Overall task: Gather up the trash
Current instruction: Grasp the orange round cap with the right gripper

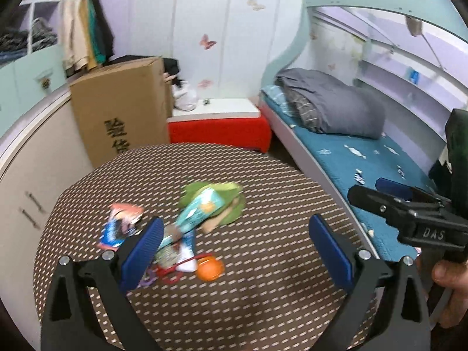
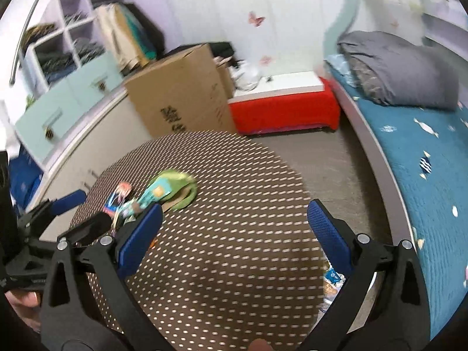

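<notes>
Nearest, the left claw point(image 1: 237, 242) and the right claw point(image 2: 234, 228) both hang released above the round patterned bench point(image 1: 263, 292), gripping nothing. The trash pile point(image 1: 175, 228) lies left of centre on the bench: blurred wrappers whose print is unreadable, a teal packet point(image 1: 201, 207) on a green leaf-shaped piece point(image 1: 231, 190), and an orange ball point(image 1: 209, 268). Farther left stands a cardboard box point(image 1: 122, 108) whose Chinese characters are partly cut off by the bench's edge.

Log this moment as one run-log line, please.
phase: approach | left claw: open, empty, over wrapper pile | right claw: open, empty | table: wrappers, orange ball uncollected
</notes>
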The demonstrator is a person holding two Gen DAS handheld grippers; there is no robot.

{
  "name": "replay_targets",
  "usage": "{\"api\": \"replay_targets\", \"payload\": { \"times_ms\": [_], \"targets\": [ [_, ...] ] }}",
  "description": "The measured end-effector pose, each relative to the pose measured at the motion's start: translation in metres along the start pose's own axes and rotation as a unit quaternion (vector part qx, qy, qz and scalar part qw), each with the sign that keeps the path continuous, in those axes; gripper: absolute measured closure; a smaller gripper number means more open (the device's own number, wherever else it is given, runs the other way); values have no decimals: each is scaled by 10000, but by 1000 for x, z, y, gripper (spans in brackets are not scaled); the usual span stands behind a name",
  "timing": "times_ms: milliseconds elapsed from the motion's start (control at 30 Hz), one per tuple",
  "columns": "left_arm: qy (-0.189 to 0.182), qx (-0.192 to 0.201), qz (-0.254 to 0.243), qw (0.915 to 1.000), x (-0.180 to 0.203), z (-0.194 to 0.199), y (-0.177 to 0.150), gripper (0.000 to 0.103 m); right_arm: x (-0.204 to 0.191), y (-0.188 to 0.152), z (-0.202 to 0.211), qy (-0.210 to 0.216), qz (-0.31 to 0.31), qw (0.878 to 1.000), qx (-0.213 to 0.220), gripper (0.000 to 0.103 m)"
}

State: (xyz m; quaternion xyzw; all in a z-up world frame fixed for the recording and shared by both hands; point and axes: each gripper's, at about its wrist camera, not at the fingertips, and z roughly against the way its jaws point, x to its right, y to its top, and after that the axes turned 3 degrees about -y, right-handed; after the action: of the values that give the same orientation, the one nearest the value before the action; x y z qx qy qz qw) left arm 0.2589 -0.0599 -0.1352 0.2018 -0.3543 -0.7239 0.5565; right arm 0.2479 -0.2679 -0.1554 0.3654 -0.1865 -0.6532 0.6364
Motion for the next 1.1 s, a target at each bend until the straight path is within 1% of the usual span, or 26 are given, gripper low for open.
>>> {"api": "replay_targets", "payload": {
  "times_ms": [300,467,533,600,733,833,867,900,967,1100],
  "targets": [
    [491,-76,504,9975,-61,9,-30,6,-55,-20,-31,275,660,9967,-394,6],
    [716,-287,689,9946,-86,1,-46,6,-85,-35,-54,472,1093,9908,-649,7],
    [799,-385,741,9933,-95,-3,-52,6,-97,-40,-64,542,1299,9871,-763,9],
    [865,-473,796,9919,-99,-6,-59,6,-106,-47,-74,603,1475,9832,-886,15],
    [932,-578,870,9901,-107,-13,-66,6,-119,-53,-92,640,1679,9781,-1047,22],
    [962,-644,863,9895,-109,-21,-66,6,-126,-56,-102,650,1795,9755,-1097,34],
    [968,-664,851,9894,-110,-24,-66,6,-129,-57,-105,653,1835,9746,-1105,45],
    [977,-683,839,9893,-110,-27,-66,6,-132,-58,-107,666,1876,9736,-1119,61],
    [999,-715,813,9891,-109,-34,-64,6,-134,-60,-111,703,1927,9716,-1180,73],
    [1077,-788,749,9882,-109,-48,-60,6,-131,-60,-110,744,1906,9725,-1116,73]
  ]
}}
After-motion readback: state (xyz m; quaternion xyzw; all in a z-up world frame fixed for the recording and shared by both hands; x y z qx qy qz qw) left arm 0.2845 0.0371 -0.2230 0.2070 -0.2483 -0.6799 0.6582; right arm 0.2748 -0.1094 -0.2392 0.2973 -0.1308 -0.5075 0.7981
